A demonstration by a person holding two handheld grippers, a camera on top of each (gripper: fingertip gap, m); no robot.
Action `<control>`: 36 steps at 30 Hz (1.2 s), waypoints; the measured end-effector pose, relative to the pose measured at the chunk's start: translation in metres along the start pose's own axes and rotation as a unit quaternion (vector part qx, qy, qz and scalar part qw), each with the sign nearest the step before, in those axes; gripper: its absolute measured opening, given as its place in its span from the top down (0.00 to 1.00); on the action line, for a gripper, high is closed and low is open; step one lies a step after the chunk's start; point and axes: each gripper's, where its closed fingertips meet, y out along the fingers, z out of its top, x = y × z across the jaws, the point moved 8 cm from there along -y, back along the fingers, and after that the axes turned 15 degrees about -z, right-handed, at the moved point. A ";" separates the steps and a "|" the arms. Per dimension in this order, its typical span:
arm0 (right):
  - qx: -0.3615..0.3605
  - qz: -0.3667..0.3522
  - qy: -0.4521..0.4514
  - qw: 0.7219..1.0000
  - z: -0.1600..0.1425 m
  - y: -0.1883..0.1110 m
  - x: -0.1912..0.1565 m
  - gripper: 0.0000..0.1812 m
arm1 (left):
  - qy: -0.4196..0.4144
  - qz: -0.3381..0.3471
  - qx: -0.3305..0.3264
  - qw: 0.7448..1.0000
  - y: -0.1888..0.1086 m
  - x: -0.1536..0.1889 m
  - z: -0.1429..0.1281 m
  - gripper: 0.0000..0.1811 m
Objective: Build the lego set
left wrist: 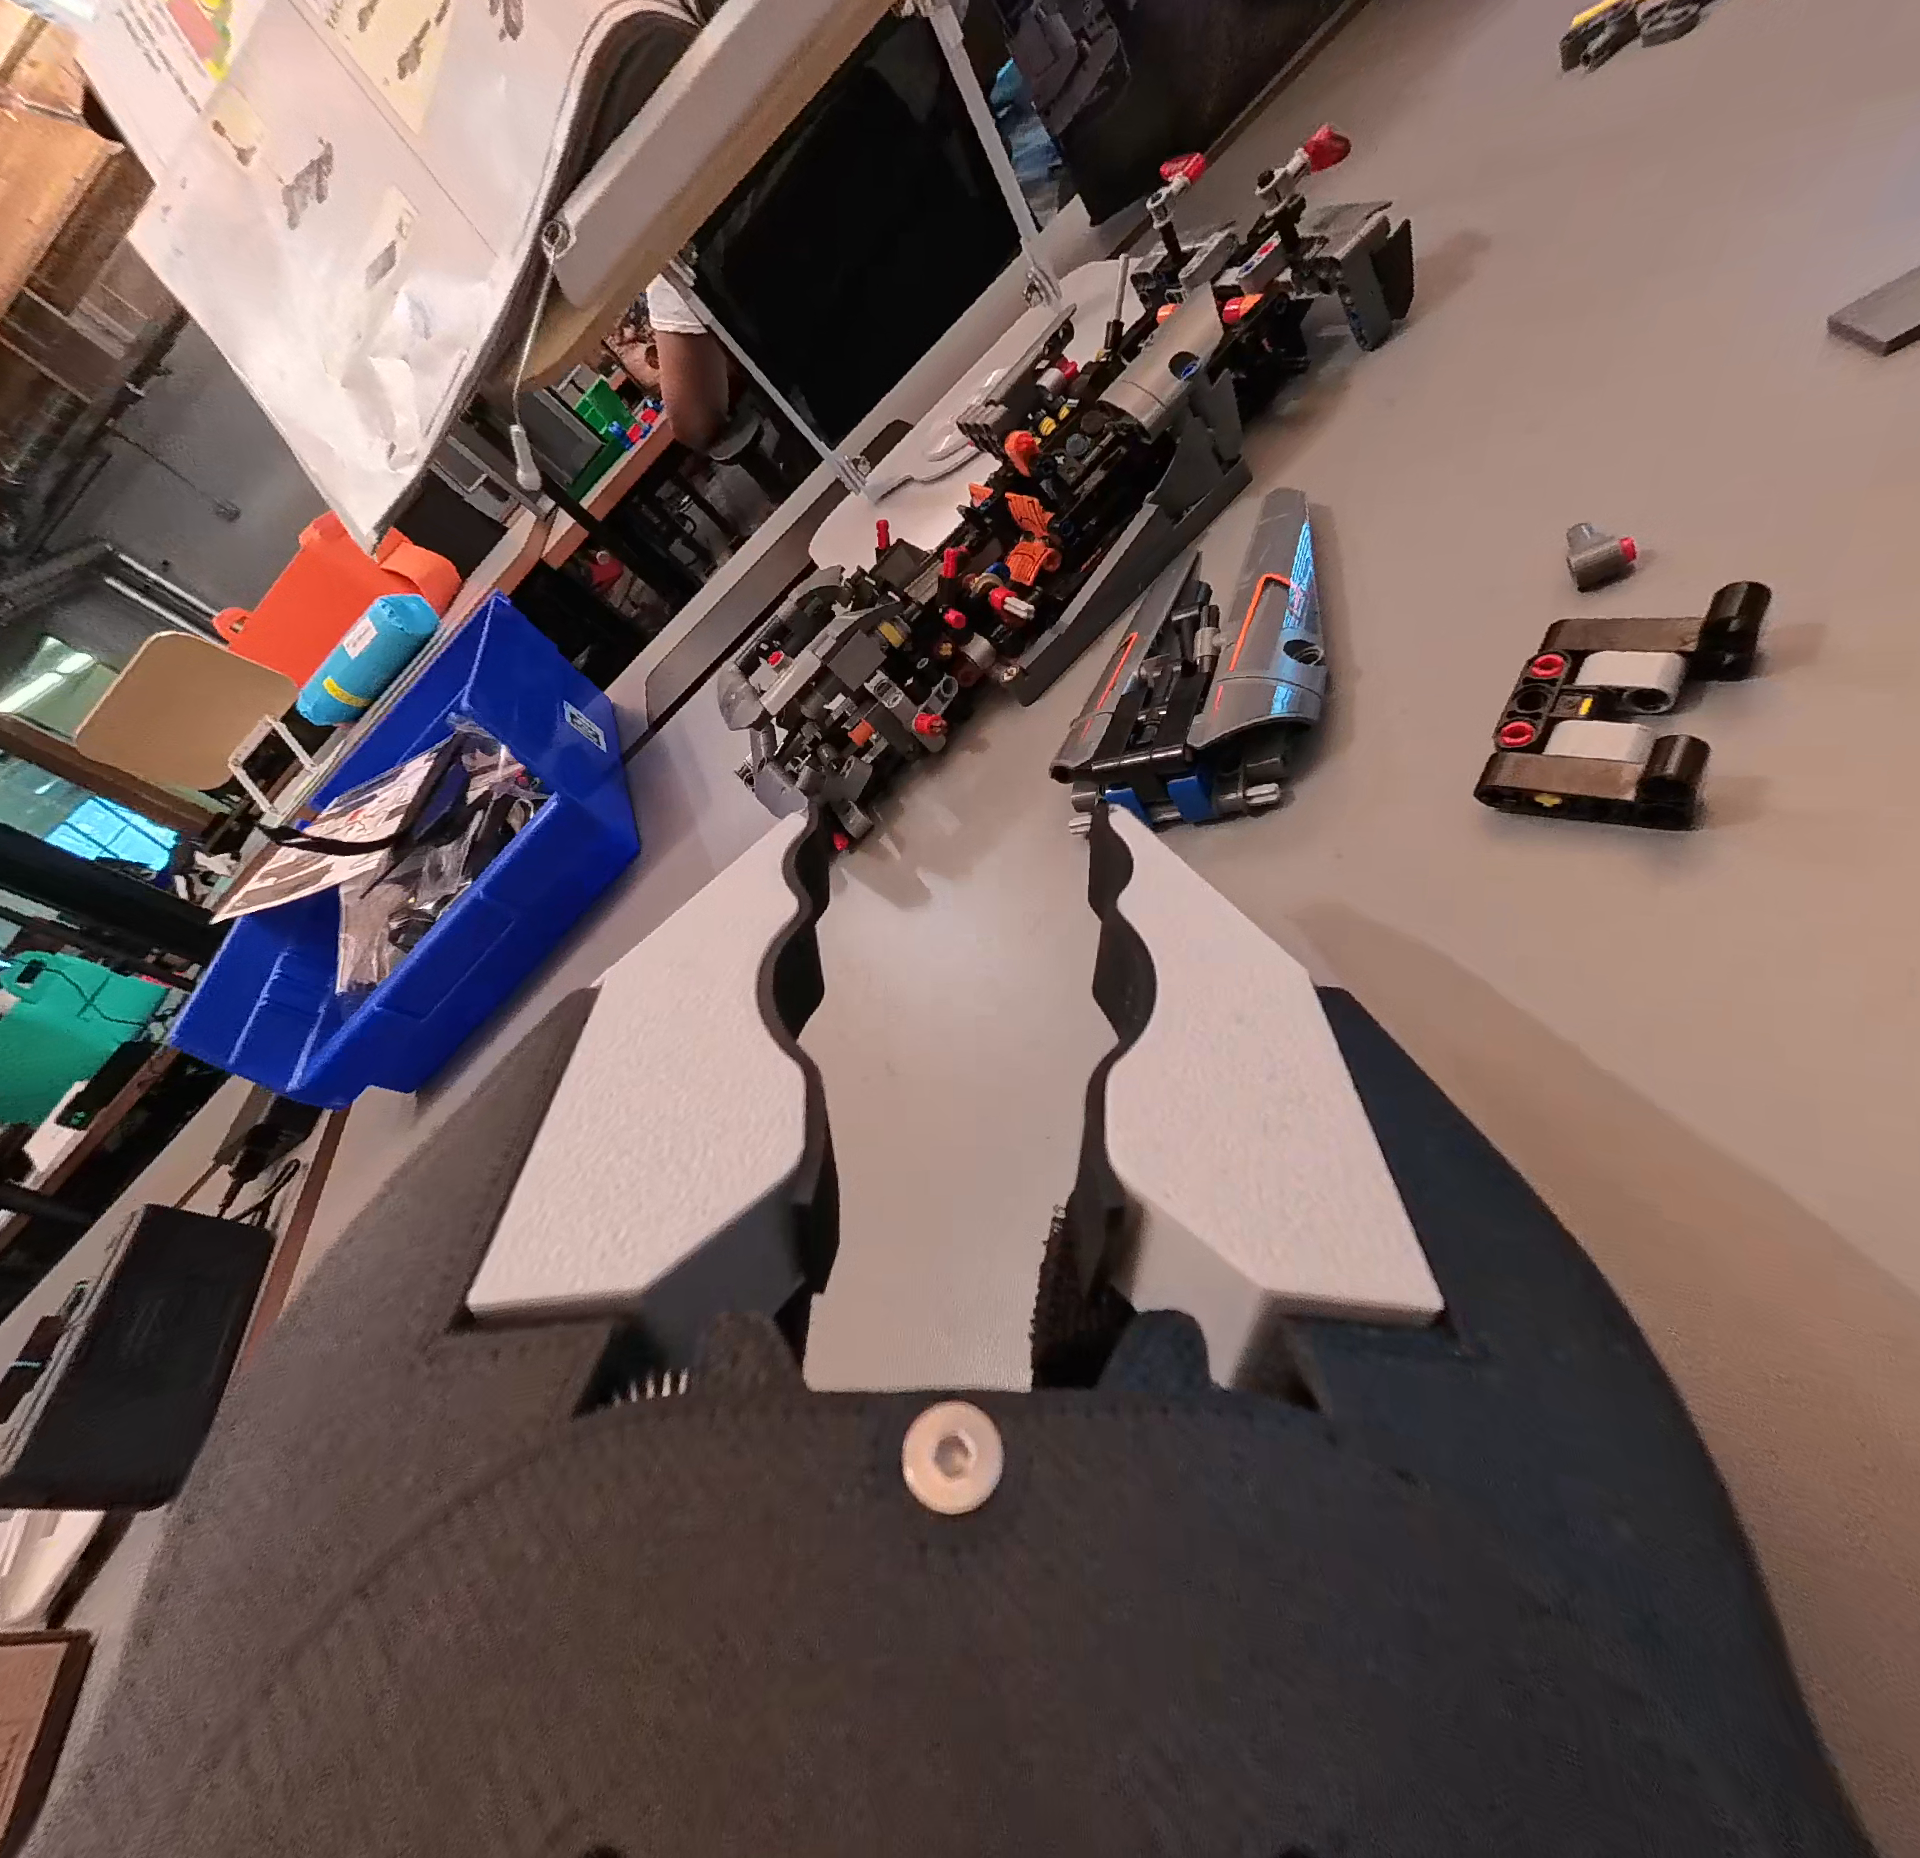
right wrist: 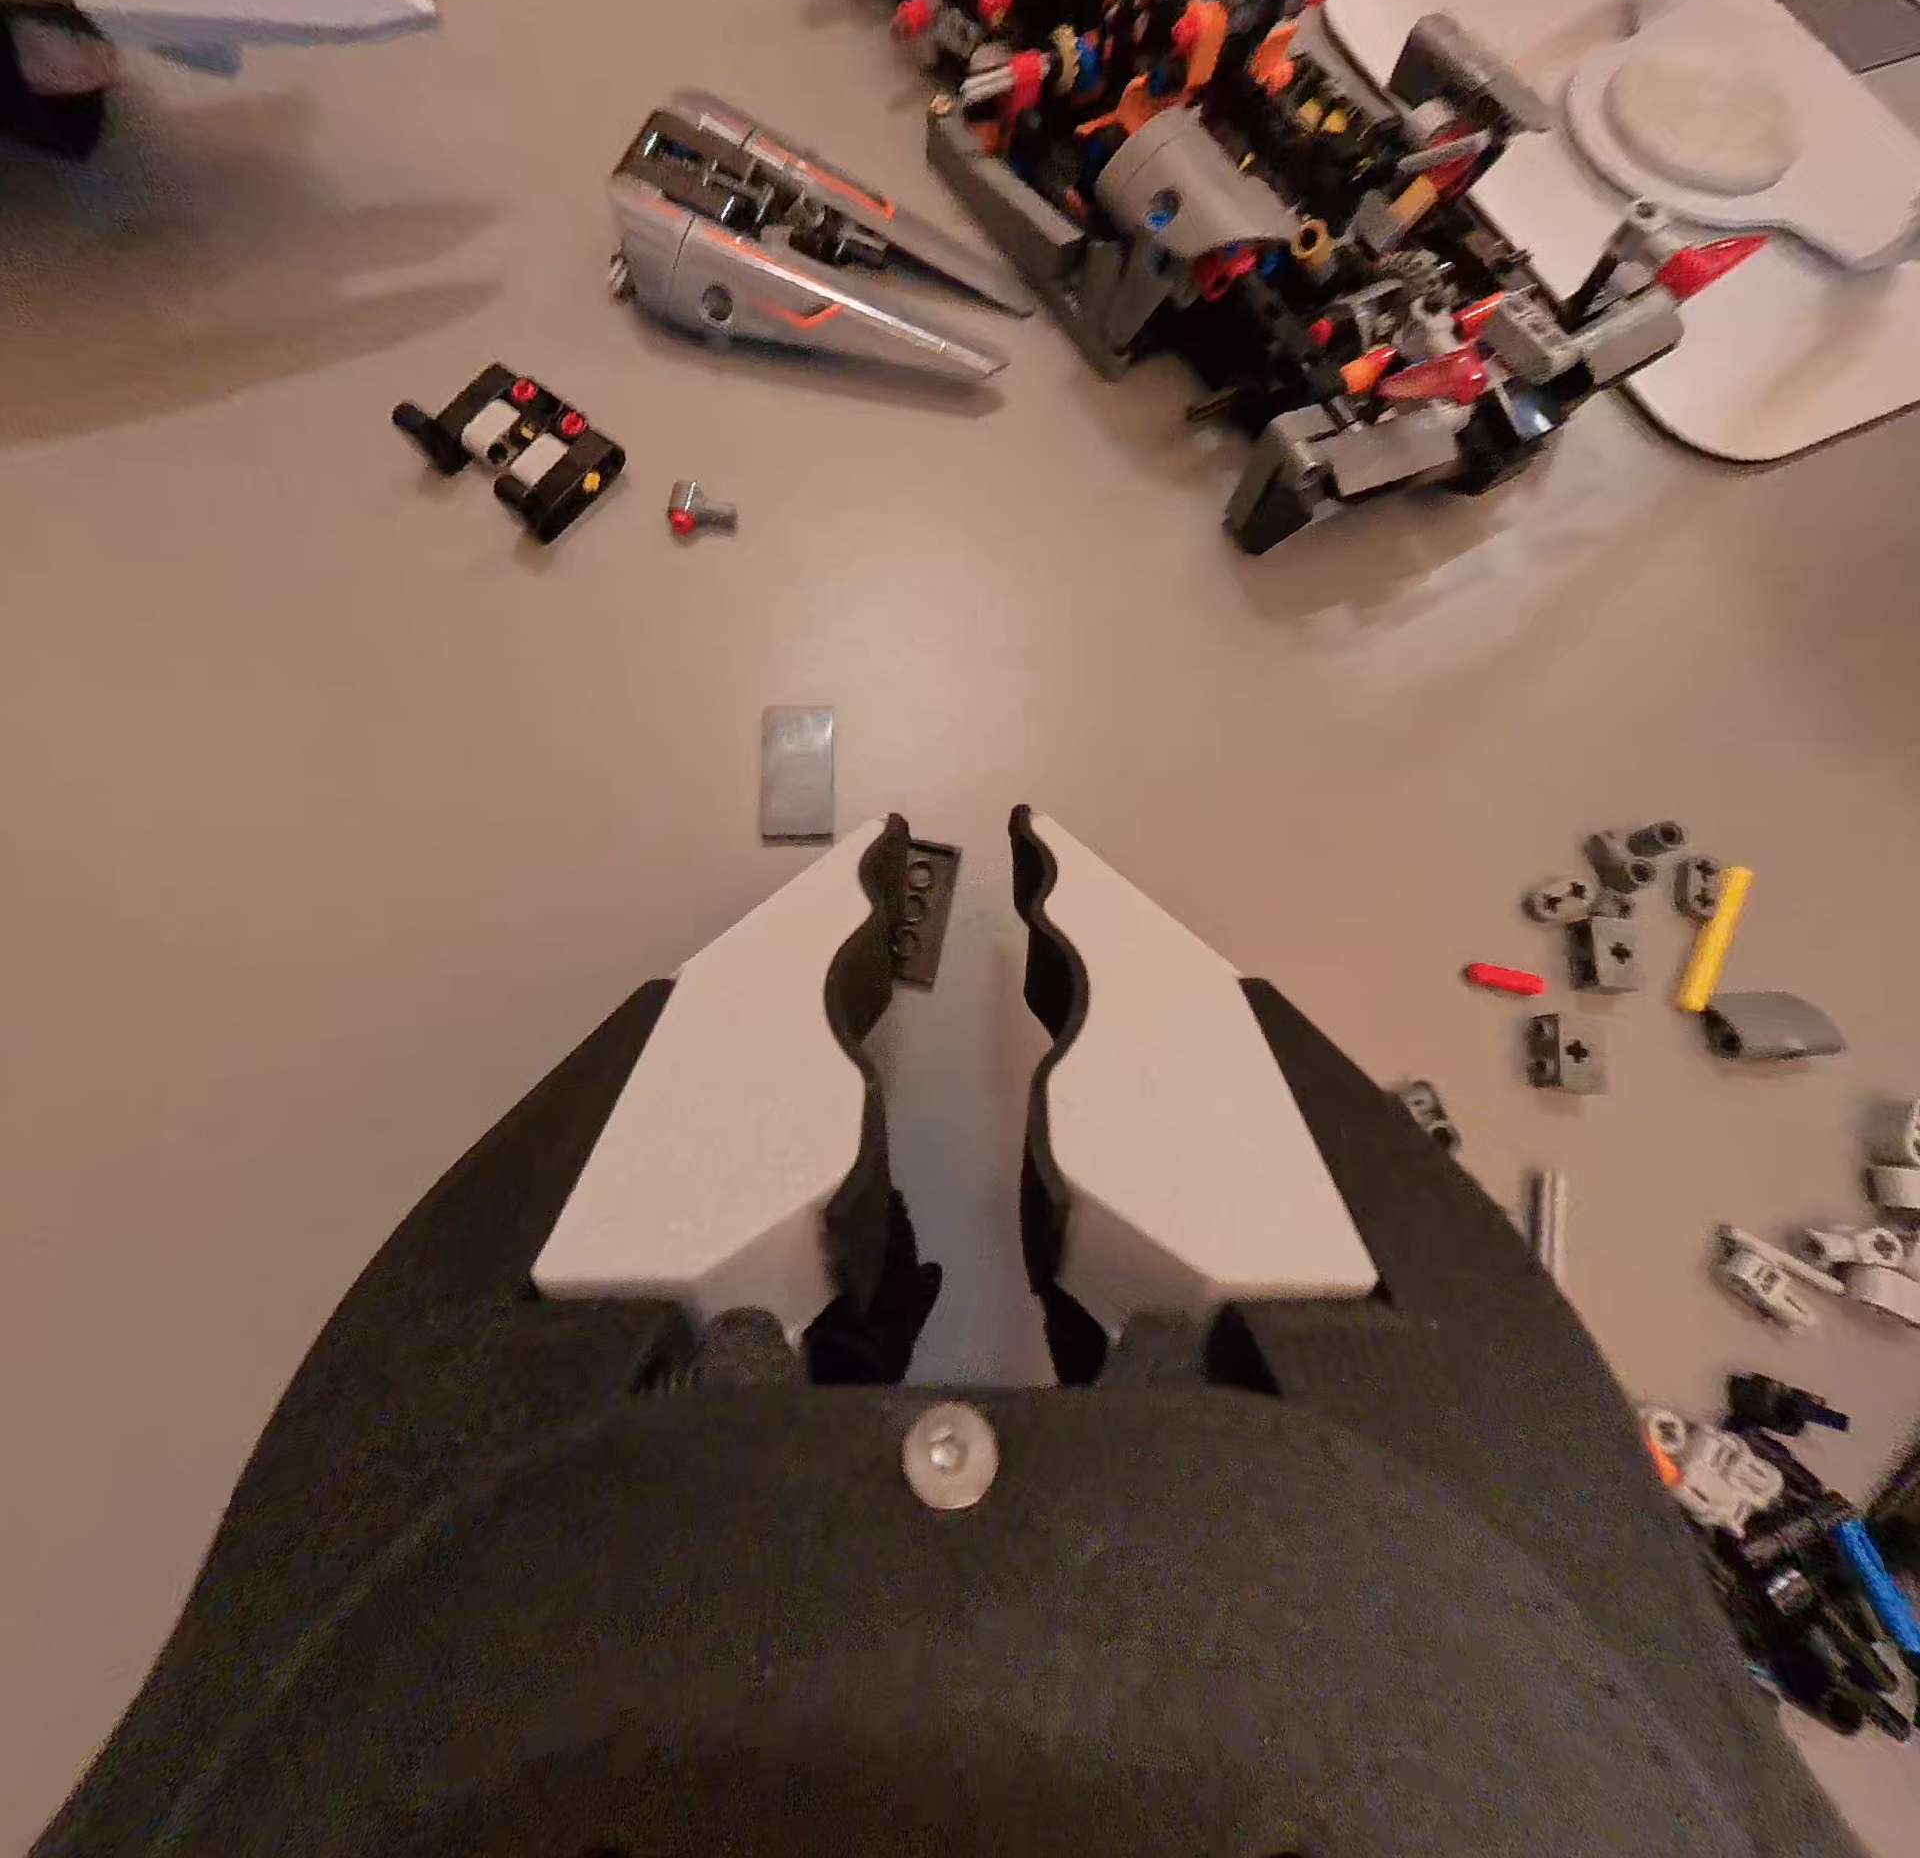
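My left gripper (left wrist: 951, 832) is open and empty above the grey table, just short of the long dark lego model (left wrist: 1039, 541). A grey wing panel (left wrist: 1205, 665) lies beside the model, then a small black-and-grey sub-assembly (left wrist: 1621, 707) and a grey connector with a red pin (left wrist: 1600, 556). My right gripper (right wrist: 954, 823) is open over the table. A small black plate (right wrist: 923, 909) lies between its fingers, close to the left finger. A flat grey tile (right wrist: 797, 769) lies just ahead. The model (right wrist: 1299, 198), wing panel (right wrist: 790, 239) and sub-assembly (right wrist: 514, 447) show farther off.
A blue bin (left wrist: 436, 873) with bags stands at the table's left edge, under an open instruction booklet (left wrist: 343, 146). Loose grey, yellow and red pieces (right wrist: 1652, 956) lie right of my right gripper, with a pile of dark parts (right wrist: 1808, 1559) at the lower right. A white pad (right wrist: 1766, 281) lies under the model's end. The gap from one gripper's tips to the other's is roughly 25 cm. Measured from the fingertips, the flat grey tile (right wrist: 797, 769) is 4 cm or so from the right gripper and 20 cm from the left.
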 end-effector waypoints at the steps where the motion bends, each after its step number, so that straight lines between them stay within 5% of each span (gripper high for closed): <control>1: 0.003 -0.002 0.005 1.000 0.001 -0.001 0.003 0.90 | -0.003 -0.001 0.002 1.000 0.000 -0.001 0.000 0.74; 11: 0.096 -0.057 -0.007 0.994 0.011 0.005 0.027 0.95 | -0.028 -0.077 0.021 0.996 0.000 -0.012 0.008 0.78; 23: 0.129 -0.033 -0.019 0.991 -0.007 -0.001 0.030 0.94 | -0.054 -0.345 -0.016 0.937 0.012 0.027 0.019 0.75; 36: 0.112 -0.033 -0.045 0.992 -0.009 0.002 0.027 0.94 | -0.047 -0.370 -0.064 0.926 0.036 0.054 0.023 0.84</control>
